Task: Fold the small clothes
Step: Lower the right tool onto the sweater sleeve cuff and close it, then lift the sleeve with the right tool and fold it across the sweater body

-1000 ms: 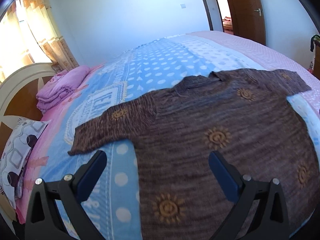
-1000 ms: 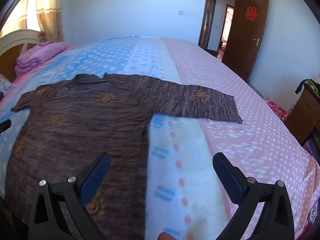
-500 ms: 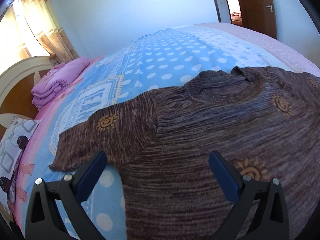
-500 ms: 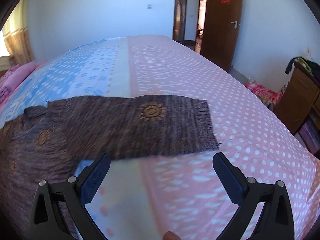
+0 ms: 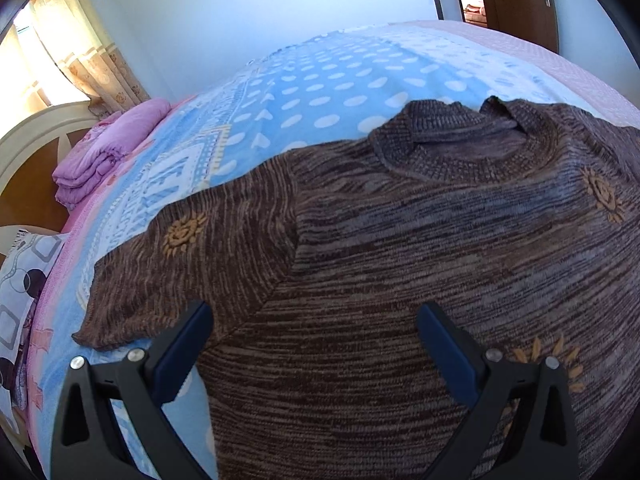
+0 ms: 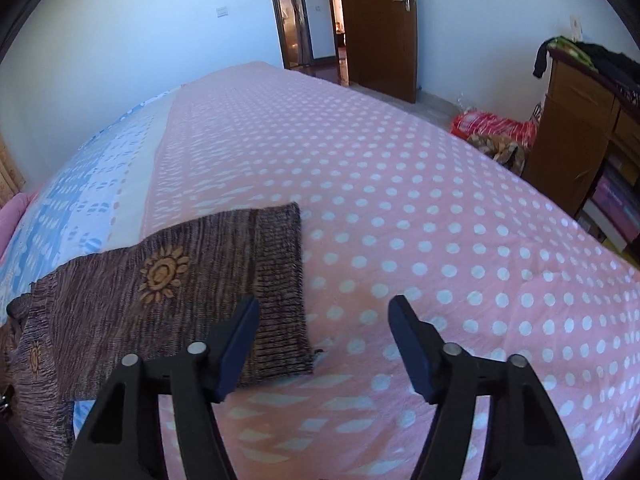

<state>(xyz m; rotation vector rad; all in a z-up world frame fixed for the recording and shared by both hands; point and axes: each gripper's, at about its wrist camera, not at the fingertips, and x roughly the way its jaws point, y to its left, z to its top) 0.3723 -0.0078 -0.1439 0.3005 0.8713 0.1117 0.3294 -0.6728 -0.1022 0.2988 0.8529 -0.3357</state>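
A brown knit sweater (image 5: 400, 260) with orange sun motifs lies flat on the bed, collar away from me. My left gripper (image 5: 314, 320) is open and empty, low over the sweater's left shoulder, with the left sleeve (image 5: 168, 264) just beyond its left finger. In the right wrist view the right sleeve (image 6: 180, 288) stretches out on the pink dotted blanket, its ribbed cuff (image 6: 280, 280) at the end. My right gripper (image 6: 324, 316) is open and empty, just past the cuff's near corner, its left finger over the cuff edge.
A folded purple blanket (image 5: 104, 156) and a patterned pillow (image 5: 20, 280) lie by the headboard (image 5: 24, 148) at the left. A wooden cabinet (image 6: 580, 128) with clothes on top and a red bag (image 6: 492, 128) stand right of the bed. A door (image 6: 376, 24) is at the back.
Both grippers moved forward and lower. The left closed in on the sweater's left shoulder; the right swung right along the sleeve to its cuff. Both stayed open.
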